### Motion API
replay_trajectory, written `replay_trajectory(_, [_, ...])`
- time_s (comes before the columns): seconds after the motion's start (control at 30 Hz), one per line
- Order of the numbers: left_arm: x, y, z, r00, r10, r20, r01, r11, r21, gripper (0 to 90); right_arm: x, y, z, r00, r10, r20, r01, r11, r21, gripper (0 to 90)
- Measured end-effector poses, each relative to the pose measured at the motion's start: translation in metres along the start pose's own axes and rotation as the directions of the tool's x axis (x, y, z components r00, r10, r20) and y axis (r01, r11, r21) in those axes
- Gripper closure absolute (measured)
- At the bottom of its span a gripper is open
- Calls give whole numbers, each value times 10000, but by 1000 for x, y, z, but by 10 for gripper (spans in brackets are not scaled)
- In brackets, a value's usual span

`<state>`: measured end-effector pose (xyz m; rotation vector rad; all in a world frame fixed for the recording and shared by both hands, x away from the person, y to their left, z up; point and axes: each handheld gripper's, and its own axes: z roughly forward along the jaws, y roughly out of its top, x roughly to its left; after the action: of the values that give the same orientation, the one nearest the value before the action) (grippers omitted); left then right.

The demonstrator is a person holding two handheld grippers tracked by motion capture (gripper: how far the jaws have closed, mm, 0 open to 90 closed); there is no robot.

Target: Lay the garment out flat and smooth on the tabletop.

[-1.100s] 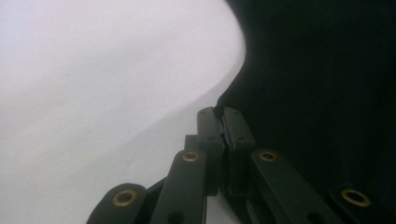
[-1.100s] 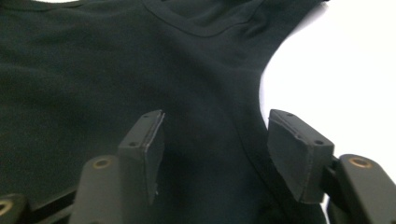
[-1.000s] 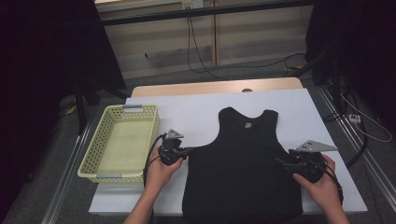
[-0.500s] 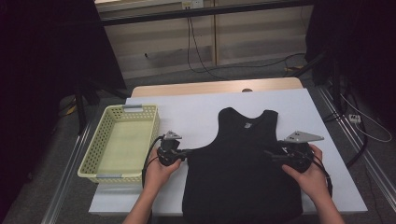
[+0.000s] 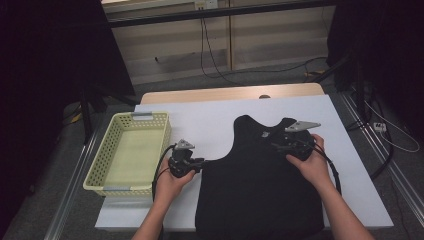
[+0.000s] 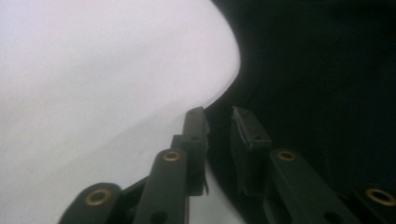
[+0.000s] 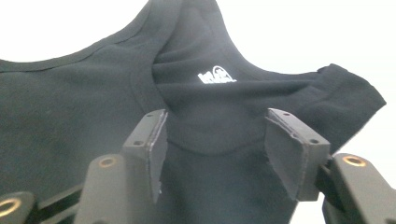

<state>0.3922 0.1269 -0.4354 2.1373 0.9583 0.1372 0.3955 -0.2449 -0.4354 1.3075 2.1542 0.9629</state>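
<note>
Now the right gripper (image 5: 280,145) has been brought inward from three o'clock over the black tank top (image 5: 260,185) at the counter's (image 5: 200,120) centre, fingers spread wide and empty, while the left gripper's (image 5: 200,161) fingers nearly pinch its nine-o'clock edge, suggesting folding.

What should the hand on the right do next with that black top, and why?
Probably ease the right gripper down and close it on the black top near the neckline. Its jaws stand wide apart just above the fabric with nothing between them yet, while the left gripper sits at the top's side edge, jaws nearly closed. Both sides likely need a hold before lifting or folding.
</note>
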Motion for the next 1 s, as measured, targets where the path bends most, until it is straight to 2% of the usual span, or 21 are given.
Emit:
replay_trajectory(0.13, [0, -1, -2, 9999, 121, 22, -121, 9999, 3, 625, -3, 6, 15, 10000, -42, -8, 42, 9999, -118, 452])
replay_trajectory(0.27, [-3, 0, -1, 9999, 72, -113, -73, 9999, -139, 432, -13, 10, 27, 9994, 338, 11, -338, 9992, -211, 452])
replay_trajectory(0.37, [-6, 2, 1, 9993, 280, -251, -280, 9996, -15, 395, -17, 14, 32, 9989, 463, -34, -463, 9984, -318, 455])
replay_trajectory(0.4, [-6, 2, 1, 9991, 320, -294, -321, 9995, -14, 360, -18, 16, 34, 9982, 569, -206, -576, 9978, -329, 459])
replay_trajectory(0.43, [-6, 2, 2, 9988, 337, -355, -339, 9994, -36, 322, -19, 17, 35, 9985, 508, -187, -514, 9982, -294, 459])
replay_trajectory(0.47, [-6, 2, 2, 9989, 302, -350, -303, 9995, -28, 292, -19, 19, 37, 9997, 250, -43, -251, 9995, -180, 459])
replay_trajectory(0.53, [-6, 1, 3, 9992, 276, -288, -274, 9996, 78, 273, -22, 21, 40, 9997, 221, -134, -223, 9996, -143, 462])
replay_trajectory(0.57, [-7, 0, 5, 9990, 253, -356, -249, 9996, 115, 256, -24, 22, 41, 9990, 379, -228, -383, 9991, -159, 470])
replay_trajectory(0.67, [-6, -2, 7, 9978, 536, -378, -525, 9982, 295, 243, -29, 26, 43, 9976, 656, -230, -660, 9976, -189, 541])
replay_trajectory(0.73, [-6, -2, 8, 9976, 519, -466, -506, 9983, 283, 229, -30, 29, 46, 9970, 747, -198, -751, 9970, -190, 542])
replay_trajectory(0.9, [-7, -3, 9, 9979, 518, -398, -507, 9983, 280, 208, -28, 30, 59, 9975, 693, -97, -692, 9975, 119, 551])
replay_trajectory(0.97, [-8, -4, 9, 9982, 445, -398, -432, 9985, 326, 203, -26, 30, 59, 9951, 924, -360, -922, 9957, 87, 560])
replay_trajectory(1.0, [-7, -4, 8, 9974, 557, -462, -539, 9978, 393, 199, -25, 30, 58, 9950, 936, -345, -934, 9956, 73, 560])
